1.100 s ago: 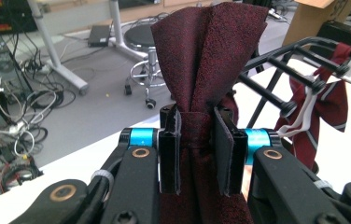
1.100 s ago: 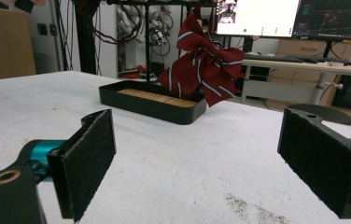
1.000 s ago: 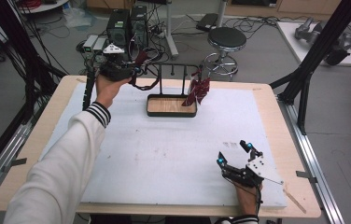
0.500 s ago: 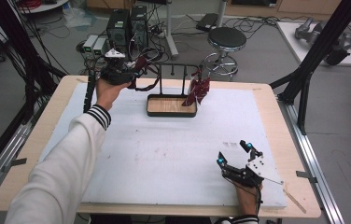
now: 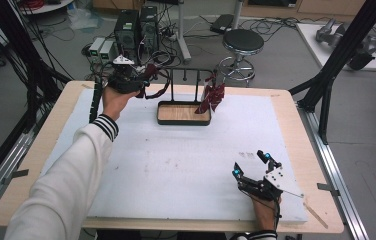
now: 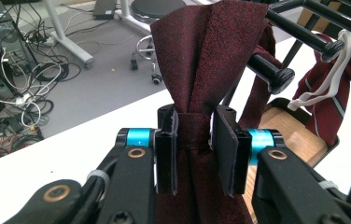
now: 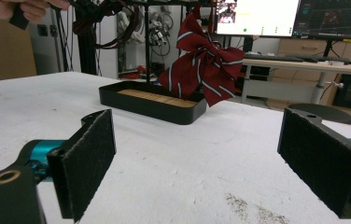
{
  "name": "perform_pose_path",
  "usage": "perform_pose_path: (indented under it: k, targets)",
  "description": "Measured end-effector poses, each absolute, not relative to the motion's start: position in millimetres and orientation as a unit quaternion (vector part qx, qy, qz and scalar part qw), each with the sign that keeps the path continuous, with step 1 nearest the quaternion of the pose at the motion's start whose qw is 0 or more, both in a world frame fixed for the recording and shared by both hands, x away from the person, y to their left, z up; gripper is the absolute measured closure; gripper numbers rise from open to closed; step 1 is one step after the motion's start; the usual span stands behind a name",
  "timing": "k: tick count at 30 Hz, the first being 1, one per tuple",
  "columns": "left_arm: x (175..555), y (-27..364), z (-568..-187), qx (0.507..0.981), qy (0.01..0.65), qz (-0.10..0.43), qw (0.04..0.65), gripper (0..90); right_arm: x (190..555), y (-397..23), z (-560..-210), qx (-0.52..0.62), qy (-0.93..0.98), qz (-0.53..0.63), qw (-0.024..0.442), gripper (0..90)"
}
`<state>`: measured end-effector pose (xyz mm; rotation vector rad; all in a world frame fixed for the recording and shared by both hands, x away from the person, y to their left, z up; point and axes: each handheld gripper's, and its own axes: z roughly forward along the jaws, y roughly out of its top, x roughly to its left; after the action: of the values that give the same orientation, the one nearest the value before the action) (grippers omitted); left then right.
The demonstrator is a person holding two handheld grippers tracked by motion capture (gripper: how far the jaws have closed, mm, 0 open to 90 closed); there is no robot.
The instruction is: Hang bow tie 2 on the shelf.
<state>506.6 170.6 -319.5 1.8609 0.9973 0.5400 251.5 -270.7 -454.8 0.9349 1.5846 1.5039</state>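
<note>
Left gripper (image 6: 193, 135) pinching a dark maroon tie (image 6: 211, 51) between its pads, cloth bunching at the pinch and fanning out above. Riding at about 11 o'clock over the counter (image 5: 176, 170) in the high view, just beside the upper bar of the black rack (image 5: 192, 75). Bar ends of that rack sitting right behind the cloth in the left gripper view.

Right gripper (image 7: 201, 163) spreading wide, holding nothing, resting low near 5 o'clock, well apart from the rack.

Striped red bow tie (image 7: 206, 60) hanging already at the rack's right end, above the wooden tray base (image 5: 183, 114). Judging one piece as placed, the maroon one as being hung now and not yet let go; whether draped over the bar or only alongside it, cannot tell.

Left arm reaching far forward, white sleeve (image 5: 66, 180) stretching diagonally from 7 o'clock, hand (image 5: 116, 100) gripping from below, gripper pointing toward the rack. Right hand (image 5: 263, 210) staying out of play, wrist at the near edge, jaws aiming up-counter toward 12 o'clock.
</note>
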Motion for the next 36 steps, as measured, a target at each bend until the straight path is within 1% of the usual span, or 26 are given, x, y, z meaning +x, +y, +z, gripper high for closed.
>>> perform_pose_path:
  k: [2,5,6,7,8,12,17,21,25,29,33,36]
  targets:
    - [506,170,-320,0.759,0.405,0.222,0.459,66.0,252,-271,-455,0.365,0.618,0.588,0.373,10.6]
    - [507,171,-321,0.758,0.406,0.226,0.458,50.9,252,-271,-455,0.365,0.618,0.588,0.373,10.6]
    - [507,172,-322,0.756,0.412,0.227,0.455,44.3,252,-271,-455,0.365,0.618,0.587,0.373,10.6]
    - [508,172,-322,0.754,0.418,0.234,0.448,34.4,252,-271,-455,0.365,0.618,0.588,0.373,10.6]
    - [508,174,-322,0.754,0.418,0.241,0.446,26.9,252,-271,-455,0.365,0.618,0.588,0.372,10.6]
    - [505,181,-323,0.752,0.411,0.238,0.457,15.6,252,-271,-455,0.367,0.618,0.588,0.372,10.6]
    - [495,194,-323,0.744,0.393,0.234,0.487,14.0,251,-271,-455,0.369,0.617,0.588,0.369,10.6]
    - [474,207,-324,0.735,0.380,0.234,0.510,14.0,252,-271,-455,0.367,0.618,0.588,0.370,10.5]
    - [434,221,-329,0.728,0.356,0.246,0.532,14.0,251,-271,-455,0.369,0.617,0.589,0.369,10.5]
    - [394,241,-336,0.713,0.323,0.237,0.576,14.0,252,-271,-455,0.369,0.618,0.587,0.370,10.6]
    - [364,256,-344,0.701,0.303,0.233,0.602,14.1,252,-271,-454,0.373,0.619,0.584,0.369,10.6]
    - [344,264,-354,0.688,0.292,0.246,0.617,14.0,252,-270,-455,0.373,0.617,0.583,0.374,10.6]
